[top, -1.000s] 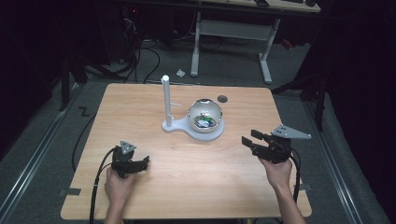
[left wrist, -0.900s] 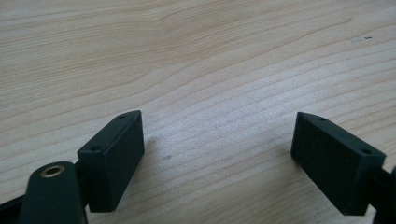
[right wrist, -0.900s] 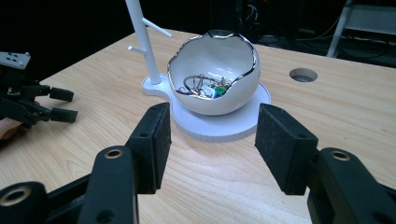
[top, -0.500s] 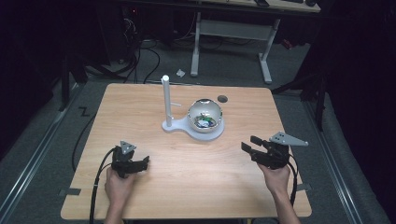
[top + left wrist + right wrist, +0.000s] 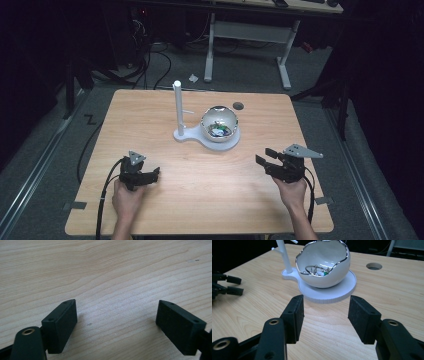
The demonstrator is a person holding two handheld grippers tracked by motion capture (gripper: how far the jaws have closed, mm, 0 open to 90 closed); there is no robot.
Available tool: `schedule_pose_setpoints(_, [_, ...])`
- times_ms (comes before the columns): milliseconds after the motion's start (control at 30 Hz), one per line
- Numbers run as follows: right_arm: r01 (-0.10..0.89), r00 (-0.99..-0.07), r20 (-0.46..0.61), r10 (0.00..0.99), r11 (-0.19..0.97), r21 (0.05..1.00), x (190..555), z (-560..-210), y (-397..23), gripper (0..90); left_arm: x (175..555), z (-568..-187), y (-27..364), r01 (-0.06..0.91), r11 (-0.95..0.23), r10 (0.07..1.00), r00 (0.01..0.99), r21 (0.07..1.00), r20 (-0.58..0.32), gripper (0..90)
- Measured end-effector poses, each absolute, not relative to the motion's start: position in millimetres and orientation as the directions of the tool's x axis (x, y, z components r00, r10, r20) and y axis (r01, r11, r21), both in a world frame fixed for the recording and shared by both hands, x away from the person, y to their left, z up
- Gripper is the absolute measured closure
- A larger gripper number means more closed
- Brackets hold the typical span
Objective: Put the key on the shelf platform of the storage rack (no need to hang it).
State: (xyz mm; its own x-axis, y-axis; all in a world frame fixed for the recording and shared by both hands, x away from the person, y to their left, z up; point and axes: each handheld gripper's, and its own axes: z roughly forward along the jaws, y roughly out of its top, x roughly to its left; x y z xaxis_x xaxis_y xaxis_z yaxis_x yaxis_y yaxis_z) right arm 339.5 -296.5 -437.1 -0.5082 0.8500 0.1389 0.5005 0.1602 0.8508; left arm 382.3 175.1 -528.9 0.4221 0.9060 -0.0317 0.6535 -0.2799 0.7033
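- I see a pale, light-wood rectangular table point(image 5: 200, 200) with a fine straight grain and rounded corners; most of its top lies bare.
- Near its far edge there is a small round dark cable hole point(image 5: 238, 105) in the wood, just behind the stand.
- A white egg-shaped ceramic bowl with a silver rim point(image 5: 219, 123) sits on a flat white round base point(image 5: 200, 138) in the far middle of the table; a thin white upright post with short side pegs point(image 5: 177, 106) rises from the left end of that base.
- In the right gripper view, thin wire jewellery pieces point(image 5: 315, 269) lie inside the bowl, too small for me to tell apart.
- My left black two-jaw gripper point(image 5: 152, 174) rests low on the near left of the table, jaws spread wide with only bare wood between them.
- My right black two-jaw gripper point(image 5: 265, 156) sits at the near right, pointing towards the bowl and well short of the base; its jaws stand apart with nothing between them.
- A black cable point(image 5: 102, 195) trails from the left gripper over the near edge.
- Around the table the room is dark: grey floor point(image 5: 45, 155), loose black cables, and a white-legged desk frame point(image 5: 245, 37) behind.
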Motion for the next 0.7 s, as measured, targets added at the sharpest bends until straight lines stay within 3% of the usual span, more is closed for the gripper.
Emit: schedule_pose_setpoints(700, [0.549, -0.484, 0.137, 0.864, 0.179, 0.816, 347.2, -464.3, -293.1, 47.9, 382.3, -529.0, 175.1, 0.653, -0.279, 0.906, 0.422, 0.704, -0.032, 17.7])
